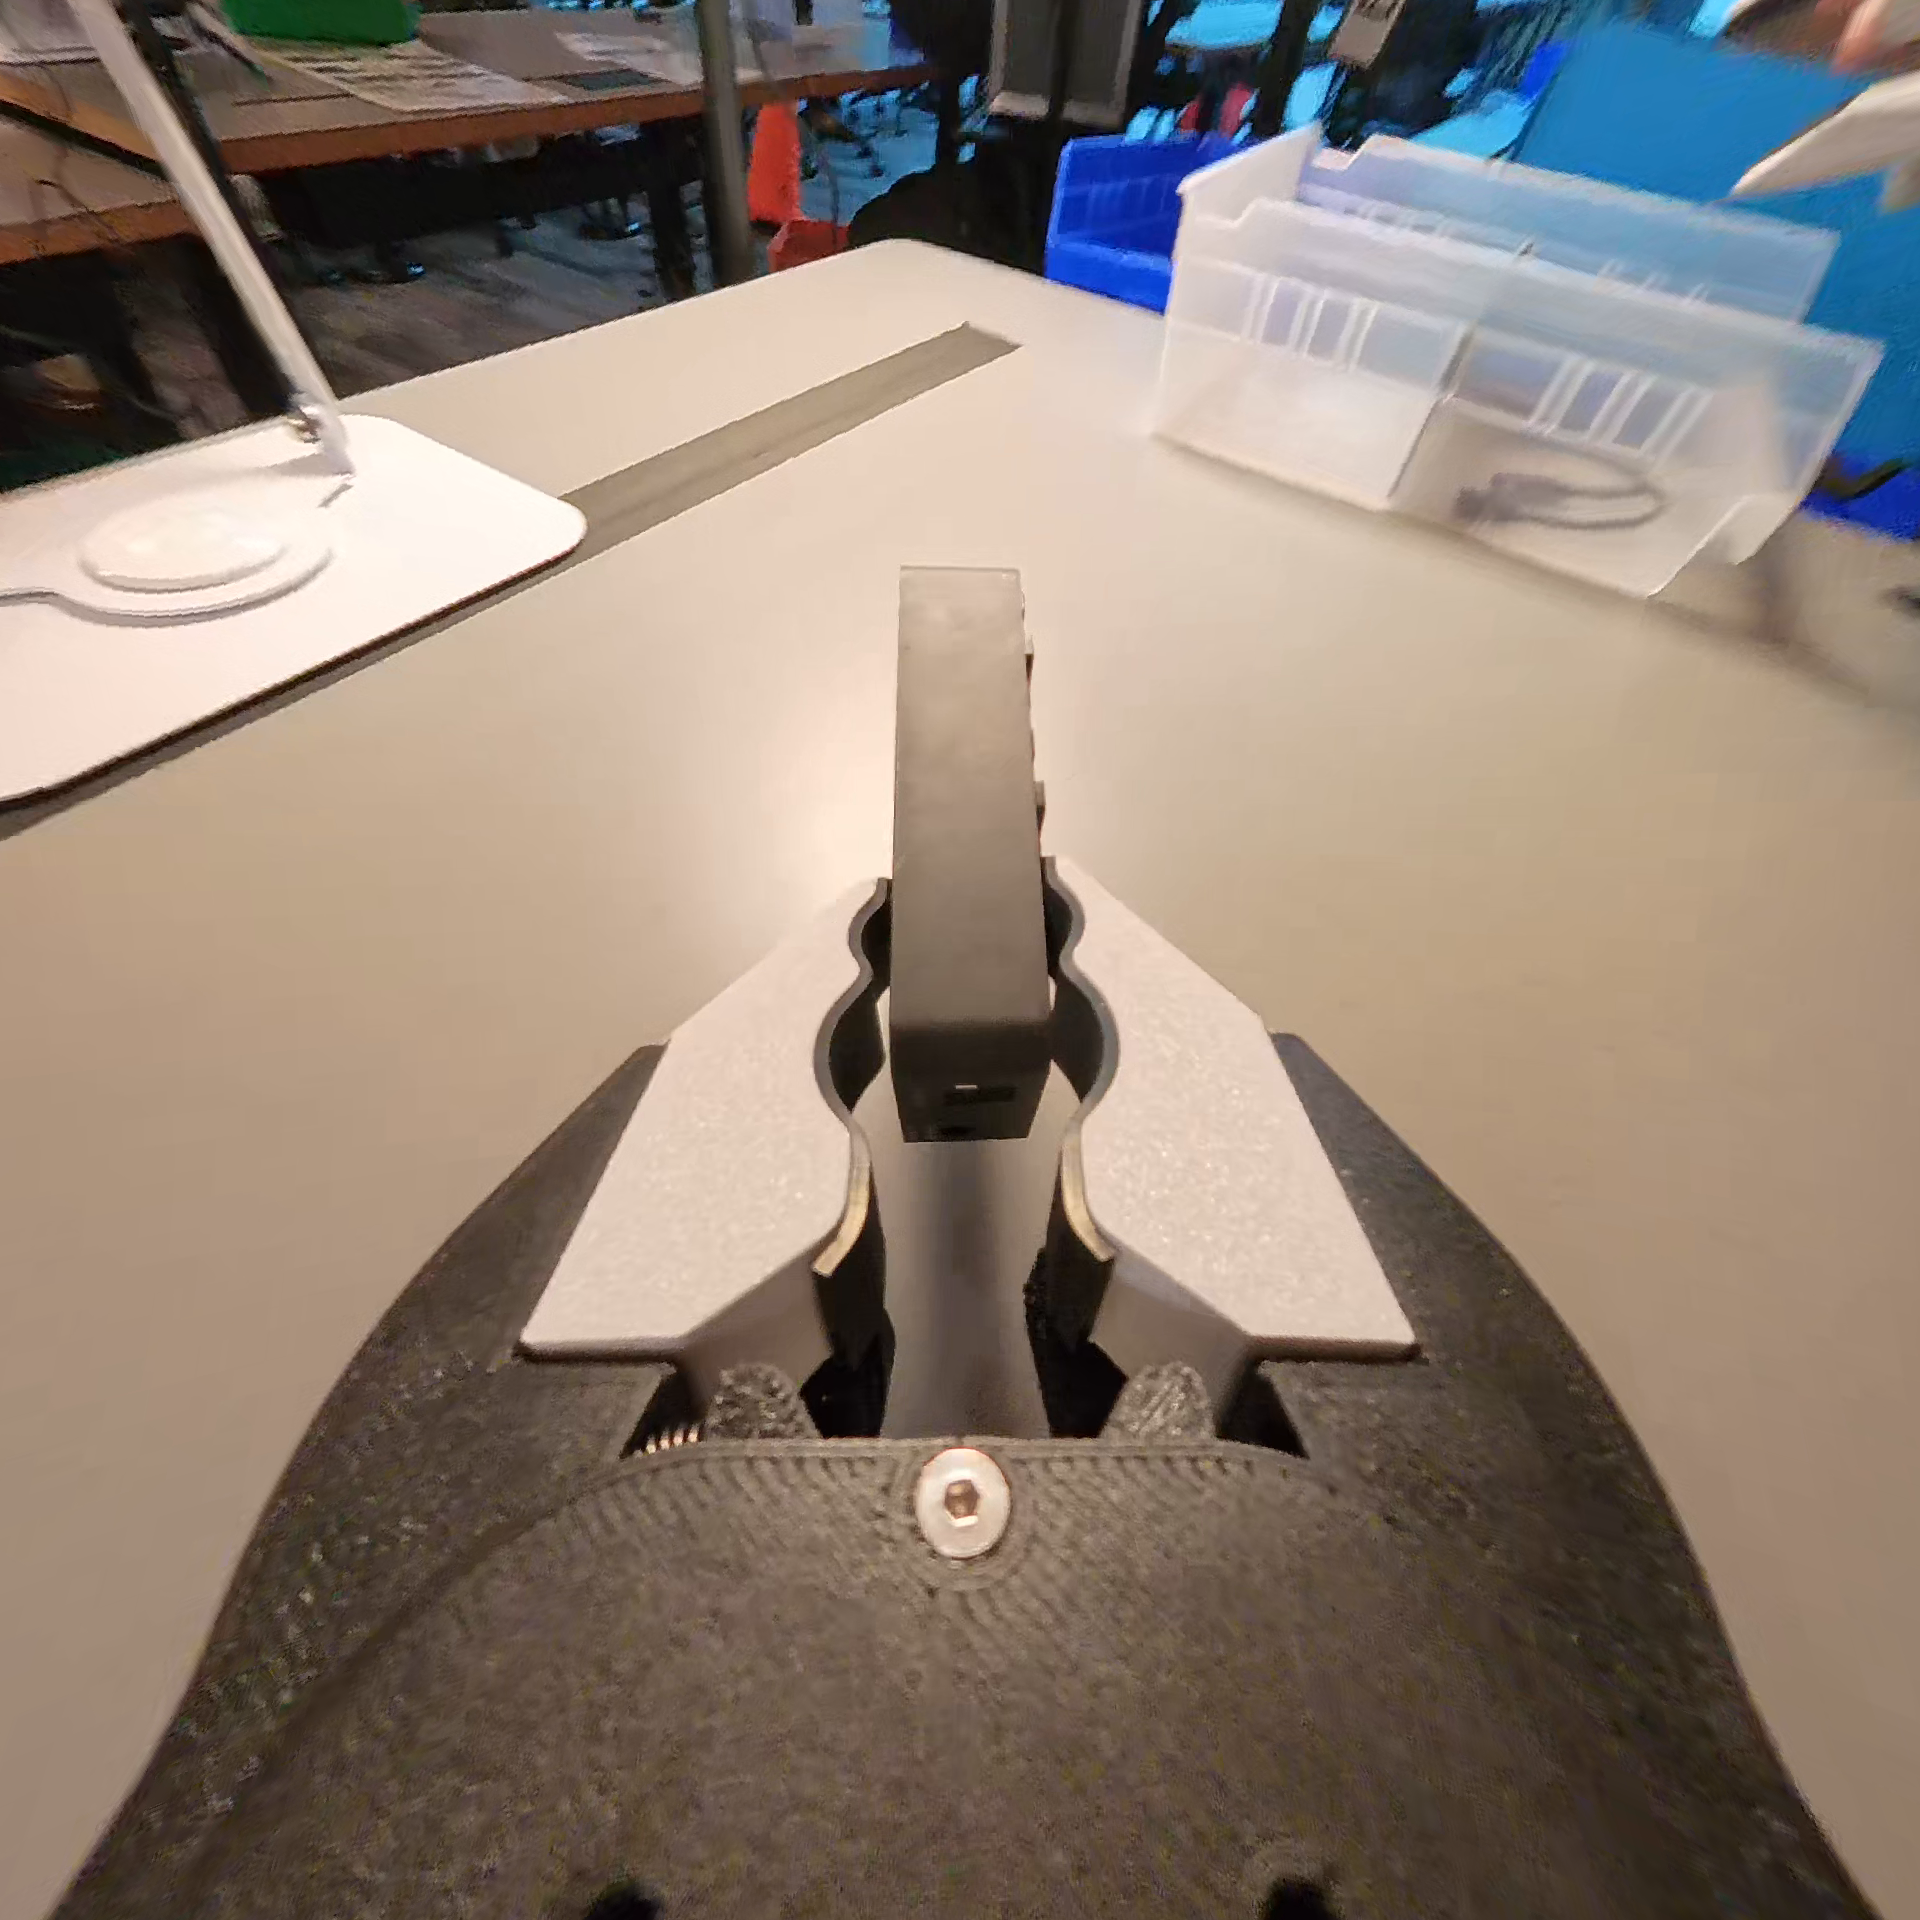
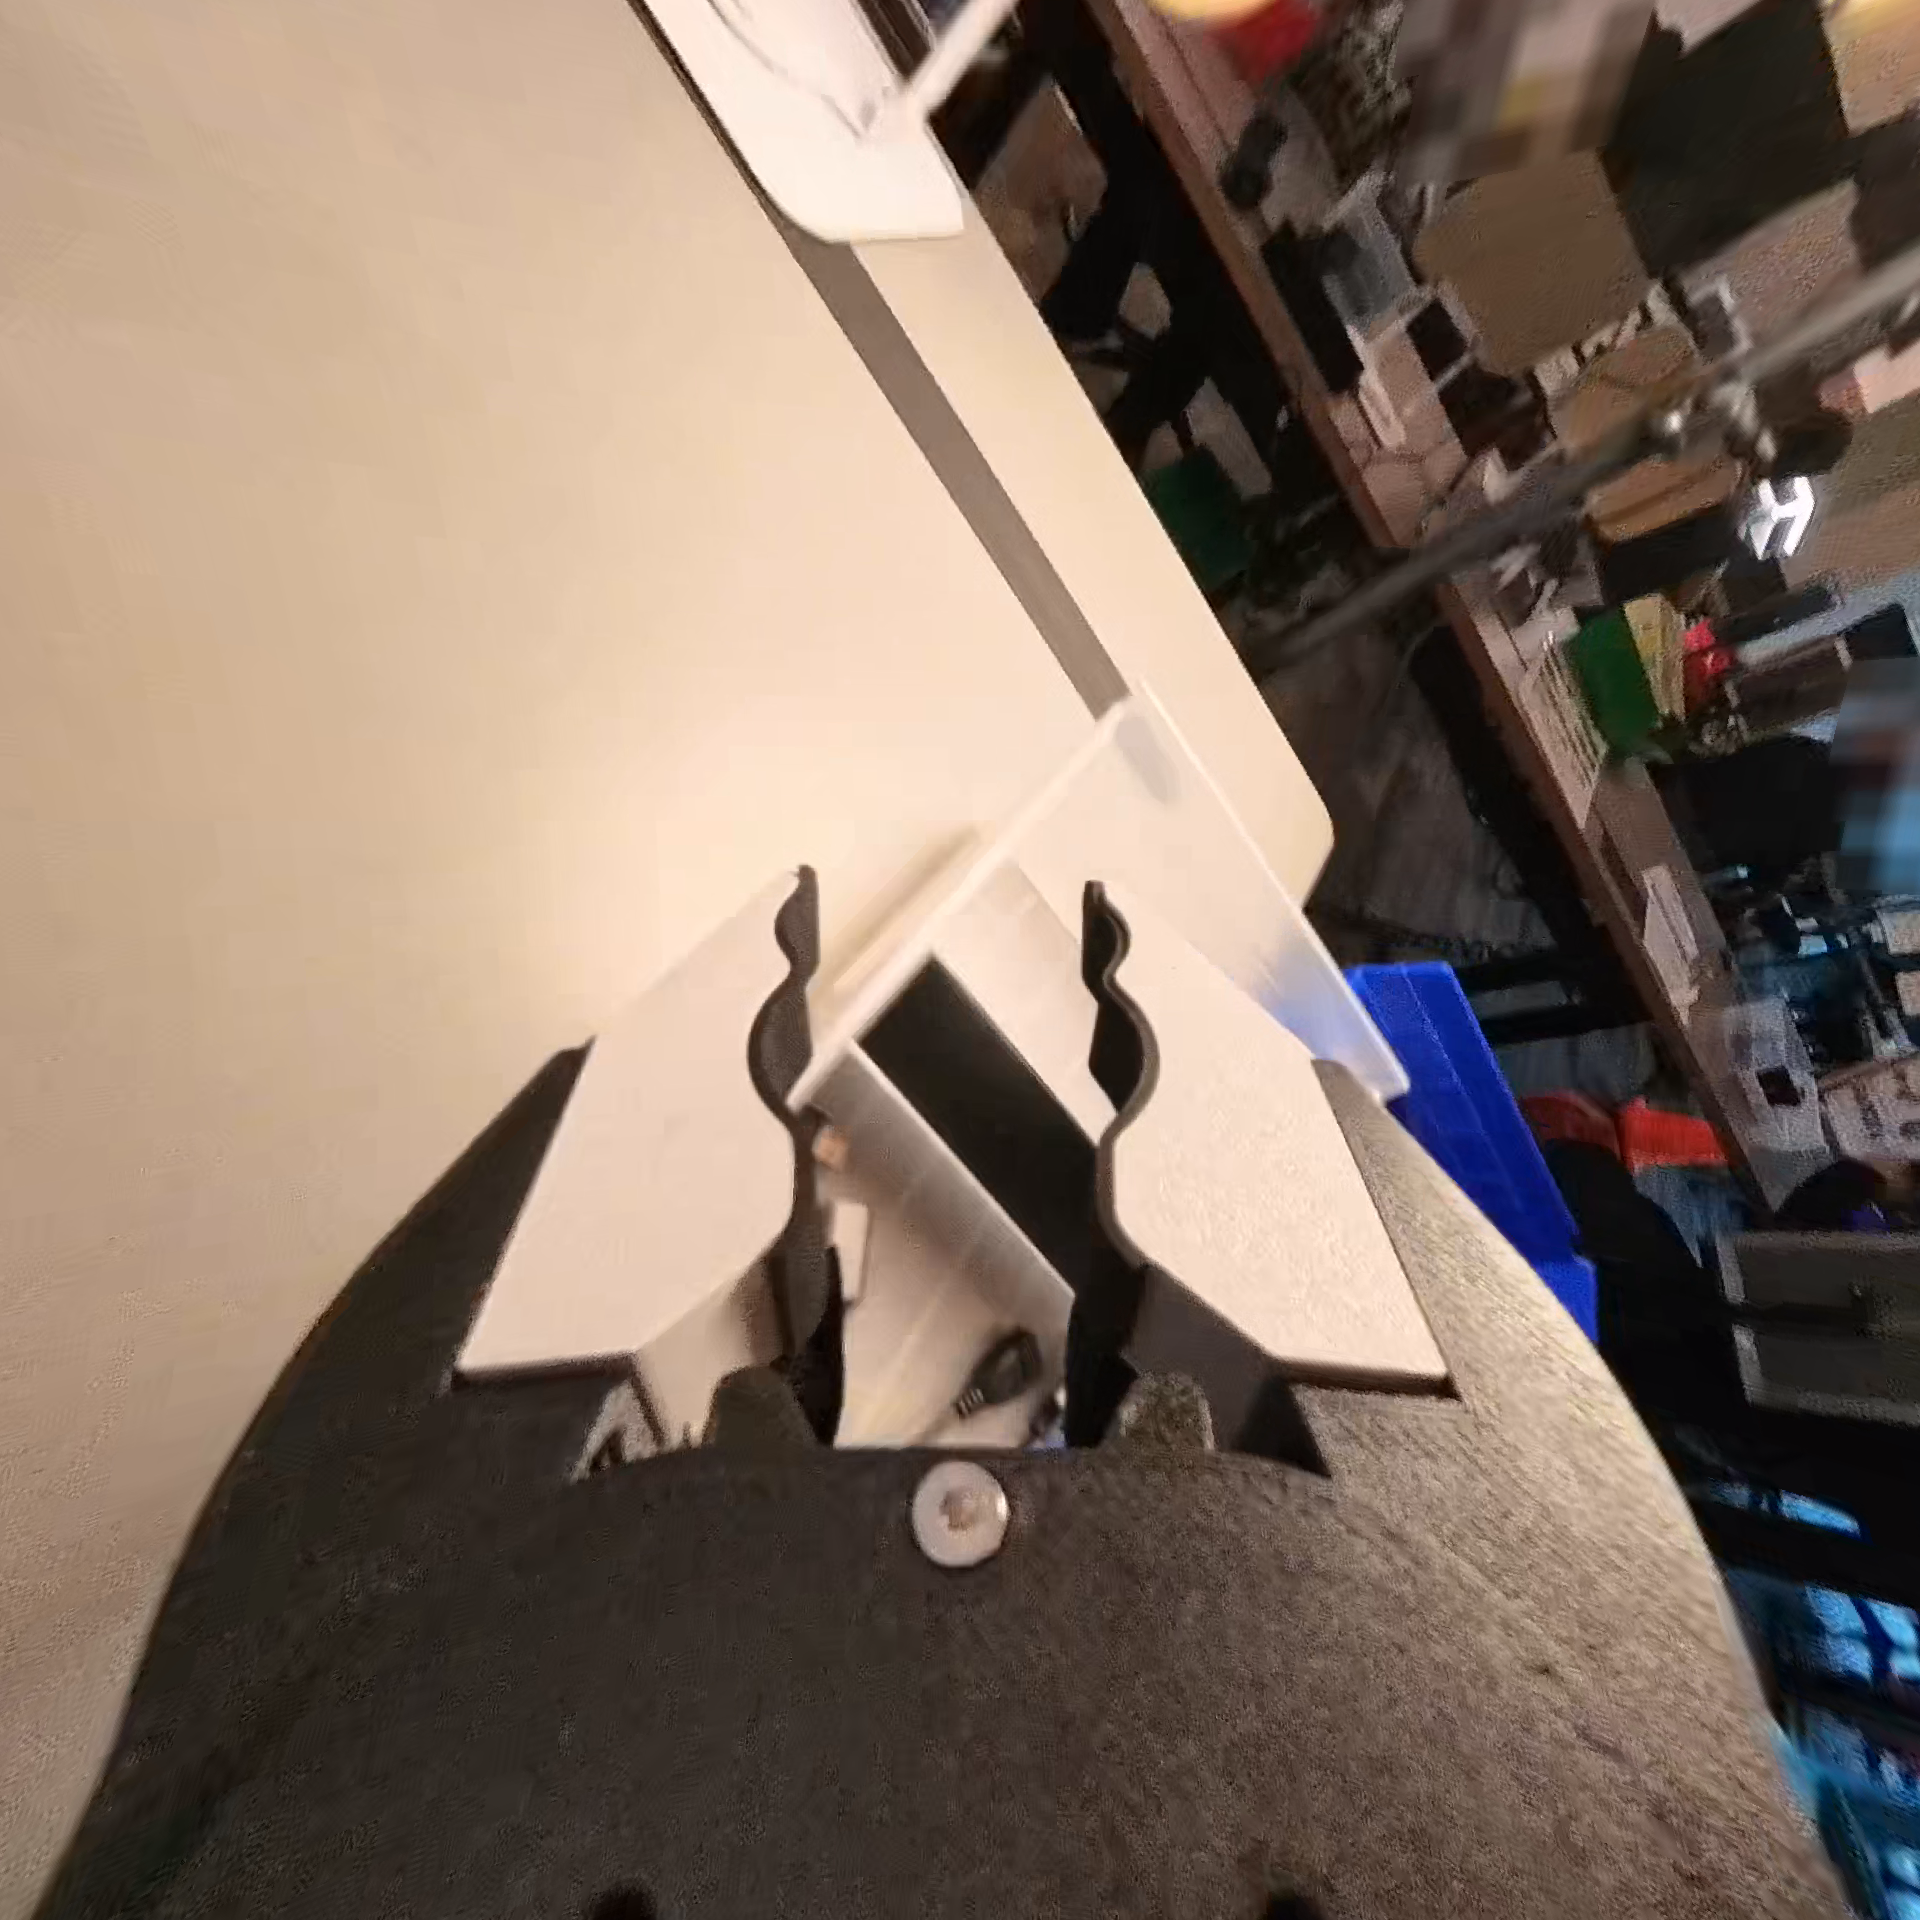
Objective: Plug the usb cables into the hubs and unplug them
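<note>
In the left wrist view my left gripper [image 1: 966, 914] is shut on a long black usb hub [image 1: 966, 769]. The hub points forward, just above the beige table [image 1: 520, 1039], with small ports on its near end. A coiled dark cable [image 1: 1548, 499] lies in a translucent plastic organizer [image 1: 1507, 353] at the right. In the right wrist view my right gripper [image 2: 945, 894] is open, tilted, right over that organizer [image 2: 1049, 831]. A dark shape [image 2: 966, 1091] lies in the compartment between the fingers; I cannot tell what it is.
A white flat stand base [image 1: 260, 551] with a slanted white post sits at the left; it also shows in the right wrist view [image 2: 852, 135]. A grey strip [image 1: 790, 426] runs across the table. Blue bins [image 1: 1112, 229] stand behind the organizer. Cluttered workbenches lie beyond the table edge. My right fingertips sit around 40 centimetres from my left ones.
</note>
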A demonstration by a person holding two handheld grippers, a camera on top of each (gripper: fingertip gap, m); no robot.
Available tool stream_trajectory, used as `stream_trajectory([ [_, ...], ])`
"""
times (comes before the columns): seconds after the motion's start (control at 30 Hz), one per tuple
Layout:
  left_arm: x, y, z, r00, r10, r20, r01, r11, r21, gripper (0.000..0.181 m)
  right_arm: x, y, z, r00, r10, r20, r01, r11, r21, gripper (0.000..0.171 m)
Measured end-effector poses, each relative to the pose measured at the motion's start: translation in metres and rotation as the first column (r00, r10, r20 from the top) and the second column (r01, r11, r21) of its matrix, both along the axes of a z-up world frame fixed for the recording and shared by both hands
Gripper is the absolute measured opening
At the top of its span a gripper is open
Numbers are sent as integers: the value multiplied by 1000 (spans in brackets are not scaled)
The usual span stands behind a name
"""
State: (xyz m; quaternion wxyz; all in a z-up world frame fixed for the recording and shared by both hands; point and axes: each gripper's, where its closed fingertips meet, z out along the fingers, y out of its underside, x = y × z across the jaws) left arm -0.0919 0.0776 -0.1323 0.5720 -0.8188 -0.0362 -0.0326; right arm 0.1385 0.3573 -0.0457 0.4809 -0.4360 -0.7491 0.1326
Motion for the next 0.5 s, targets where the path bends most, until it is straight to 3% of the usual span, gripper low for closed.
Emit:
stream_trajectory([
  [0.23,31,3,18,944,-212,252,177,972,156,29,-96,-171,-26,918,394,-53,-397,907,-142,54],
  [0.33,32,1,20,924,-235,302,192,967,165,29,-132,-211,-44,862,505,-50,-506,863,-1,61],
  [0.5,33,1,6,886,-207,414,190,978,82,30,-176,-252,-64,799,600,-46,-538,747,390,71],
])
